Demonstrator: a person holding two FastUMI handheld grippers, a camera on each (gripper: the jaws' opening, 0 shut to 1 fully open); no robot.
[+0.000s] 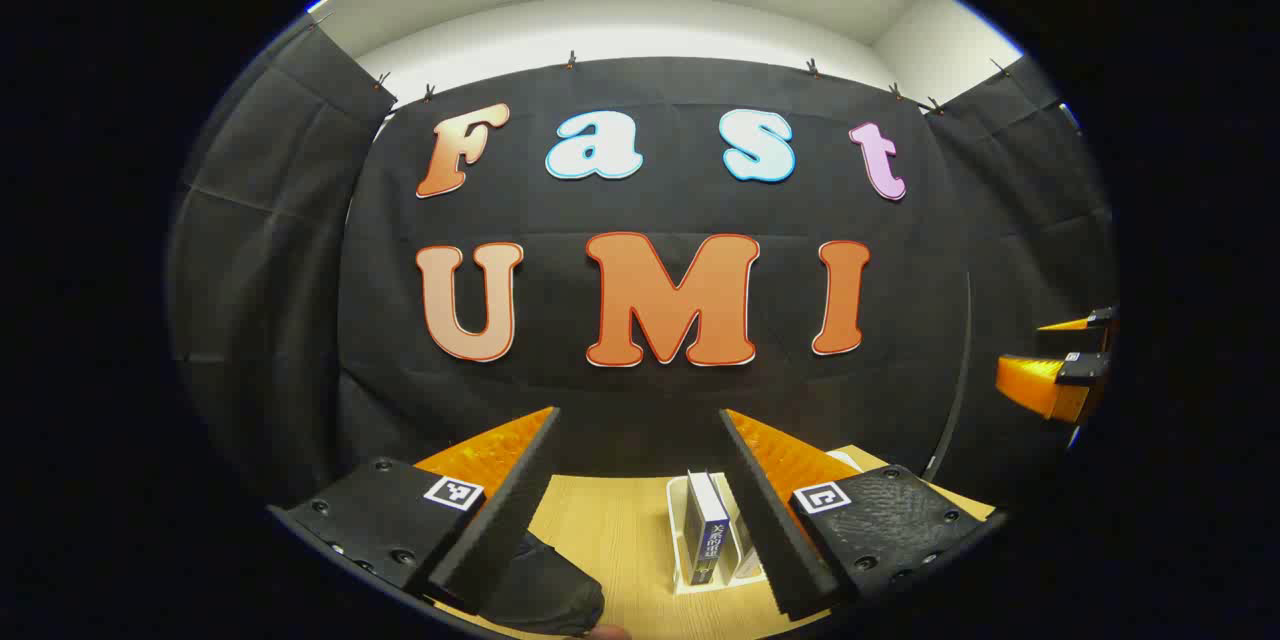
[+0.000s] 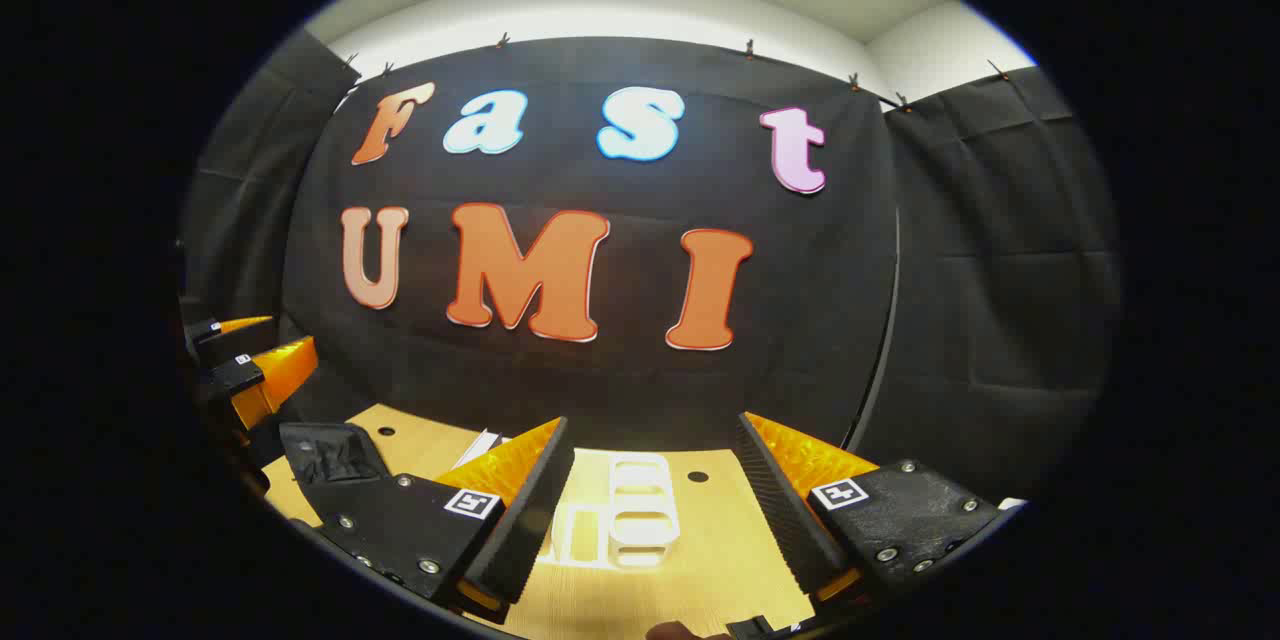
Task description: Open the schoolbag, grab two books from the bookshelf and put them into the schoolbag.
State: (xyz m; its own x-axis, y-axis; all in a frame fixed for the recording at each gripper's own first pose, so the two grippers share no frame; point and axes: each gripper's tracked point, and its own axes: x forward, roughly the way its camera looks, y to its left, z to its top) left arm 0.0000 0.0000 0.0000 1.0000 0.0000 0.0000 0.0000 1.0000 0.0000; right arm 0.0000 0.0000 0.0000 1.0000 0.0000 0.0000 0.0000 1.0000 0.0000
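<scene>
- Left gripper [image 1: 640, 510], seen in the left gripper view, is released: its two fingers stand well apart at 7 and 5 o'clock, with nothing between them.
- Between those fingers lies the wooden table [image 1: 620, 540]. On it, toward 6 o'clock, a white bookshelf [image 1: 678, 520] holds an upright book [image 1: 706, 528] with a dark blue spine. That book sits just beside the inner edge of the 5 o'clock finger; I cannot tell whether they touch.
- At 7 o'clock, partly under the 7 o'clock finger, a dark mass of fabric [image 1: 545, 590] rests on the table; it may be the schoolbag, though I cannot tell for sure.
- Right gripper [image 2: 655, 500], in the right gripper view, is likewise released, its fingers spread and holding nothing.
- Between its fingers the same table shows the white bookshelf's open slots at 6 o'clock.
- At 8 o'clock in the right gripper view, a black fabric piece [image 2: 325, 455] sits on the table near the other gripper.
- In the left gripper view the right gripper appears at 3 o'clock, raised clear of the table.
</scene>
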